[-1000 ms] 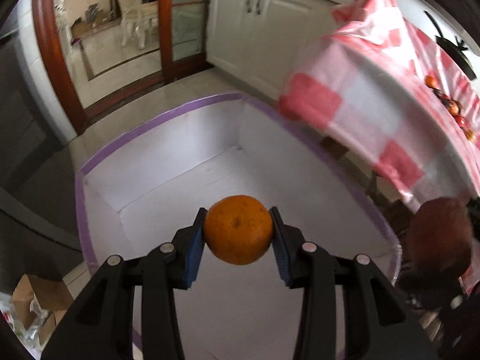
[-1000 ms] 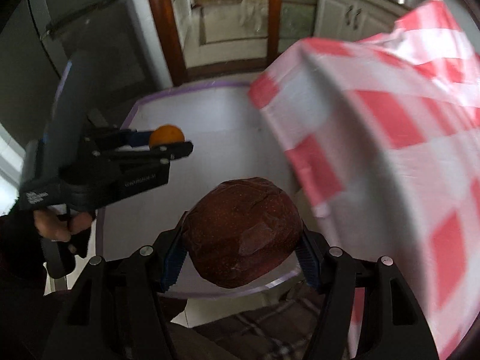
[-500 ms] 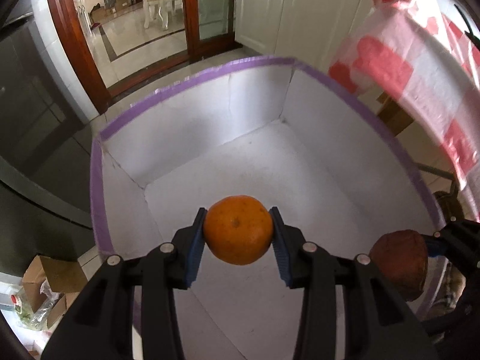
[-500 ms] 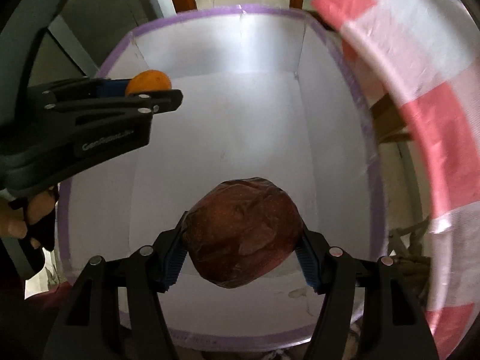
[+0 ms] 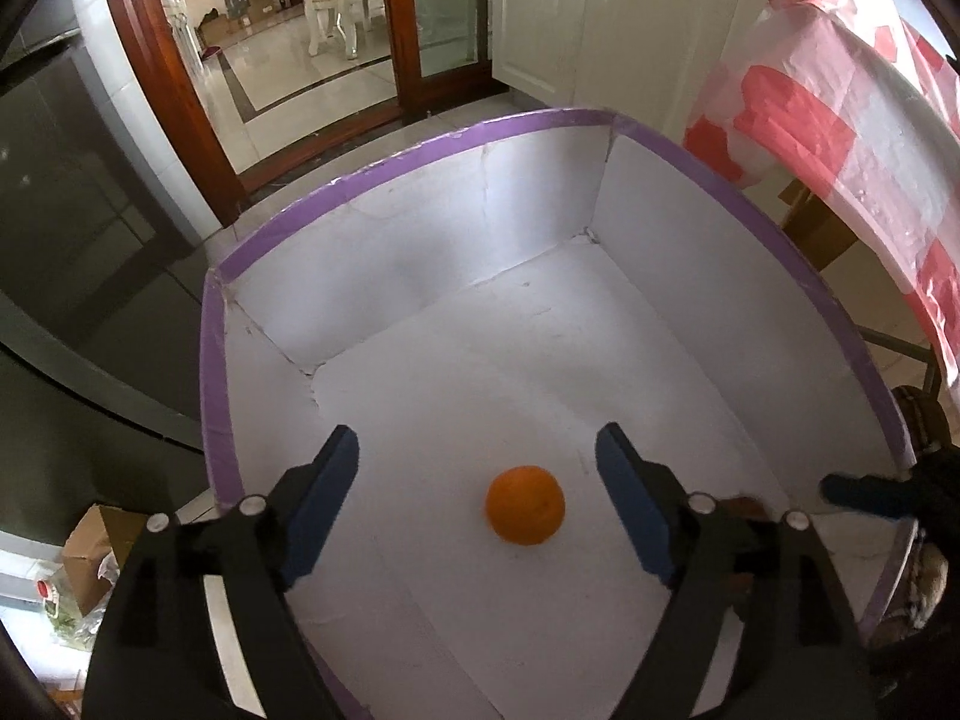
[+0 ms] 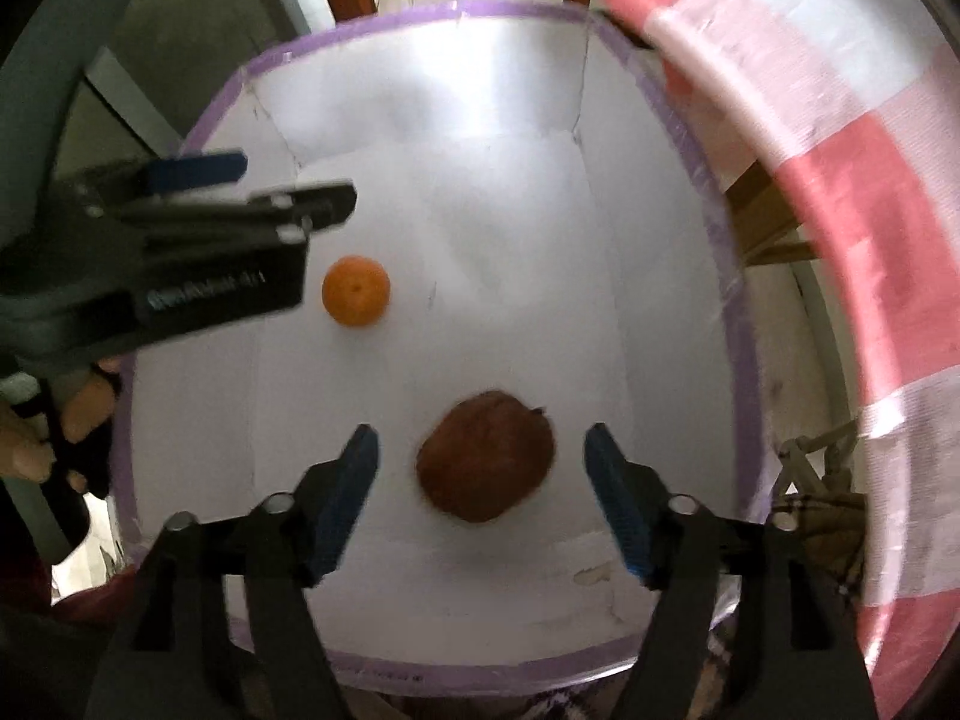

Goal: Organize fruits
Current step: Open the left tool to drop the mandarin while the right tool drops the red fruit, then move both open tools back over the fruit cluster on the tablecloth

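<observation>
Both fruits have left our jaws since half a second ago: the orange [image 5: 525, 505] and the brown fruit [image 6: 485, 457] now sit down in the white box [image 5: 540, 276], seen against its floor. Left gripper [image 5: 477, 498] jaws released, spread wide, nothing between them but the orange below. Right gripper [image 6: 480, 495] jaws likewise released, brown fruit seen in the gap, slightly blurred. From the right wrist view, orange lies toward the left side of the box, just past the left gripper's tip; brown fruit nearer the front wall, the two well apart. Box has a purple-taped rim and white walls. Red-and-white checked cloth [image 6: 840, 192] hangs just beside the box's right wall. Wooden door frame [image 5: 162, 78] and white cabinets [image 5: 600, 18] beyond the far wall
</observation>
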Tool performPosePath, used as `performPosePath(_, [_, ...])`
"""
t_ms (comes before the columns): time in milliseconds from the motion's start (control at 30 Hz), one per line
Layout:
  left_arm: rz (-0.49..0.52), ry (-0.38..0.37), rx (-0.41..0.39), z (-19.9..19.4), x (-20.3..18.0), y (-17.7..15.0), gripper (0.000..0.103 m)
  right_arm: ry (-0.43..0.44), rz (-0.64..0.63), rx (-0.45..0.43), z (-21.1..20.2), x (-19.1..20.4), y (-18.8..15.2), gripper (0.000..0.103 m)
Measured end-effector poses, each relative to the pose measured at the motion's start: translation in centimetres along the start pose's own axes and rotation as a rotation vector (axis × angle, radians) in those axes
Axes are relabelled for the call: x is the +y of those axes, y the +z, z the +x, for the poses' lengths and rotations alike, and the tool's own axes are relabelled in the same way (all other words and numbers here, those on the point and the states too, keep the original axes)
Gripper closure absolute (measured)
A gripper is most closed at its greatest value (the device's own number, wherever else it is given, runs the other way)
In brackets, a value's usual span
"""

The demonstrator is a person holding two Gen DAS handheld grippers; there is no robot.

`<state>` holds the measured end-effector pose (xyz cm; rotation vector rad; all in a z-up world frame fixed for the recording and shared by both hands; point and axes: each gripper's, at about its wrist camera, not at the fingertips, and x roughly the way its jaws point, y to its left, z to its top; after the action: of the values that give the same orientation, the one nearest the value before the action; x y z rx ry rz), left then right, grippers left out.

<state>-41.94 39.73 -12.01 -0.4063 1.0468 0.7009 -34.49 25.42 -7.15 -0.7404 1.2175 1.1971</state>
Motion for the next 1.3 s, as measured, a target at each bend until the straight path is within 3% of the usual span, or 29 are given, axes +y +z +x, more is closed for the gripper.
performPosePath(200, [-0.003,0.022,-0.026,-1.5,-0.7,1.5,0.012,0.024,0.011,-0.097,-3.8,-0.8,-0.2,0.027])
performPosePath(400, [0.054,-0.006,-0.178,-7.0,-4.4,5.2,0.008,0.058,0.063,-0.268,-11.0,-3.3,-1.9,0.024])
performPosePath(600, [0.182,-0.123,-0.388,-14.1,-13.3,9.6,0.001,-0.006,0.171,-0.482,-19.3,-8.7,-5.5,0.02])
performPosePath(733, [0.251,-0.283,-0.402,-15.8,-20.7,11.9,0.001,-0.124,0.329,-0.591,-23.9,-14.6,-9.4,0.015])
performPosePath(833, [0.273,-0.407,-0.346,-14.9,-26.7,13.7,0.001,-0.216,0.495,-0.608,-25.4,-20.1,-12.0,0.015])
performPosePath(1033, [0.277,-0.483,-0.227,-9.7,-39.5,16.8,0.002,-0.368,0.832,-0.55,-25.4,-31.9,-15.9,0.015])
performPosePath(1167, [0.316,-0.511,-0.182,-7.1,-45.7,17.9,0.002,-0.433,0.936,-0.497,-24.0,-38.1,-16.7,0.015])
performPosePath(1300, [0.363,-0.55,-0.197,-7.0,-49.0,18.7,0.002,-0.477,0.969,-0.435,-22.9,-42.7,-17.1,0.015])
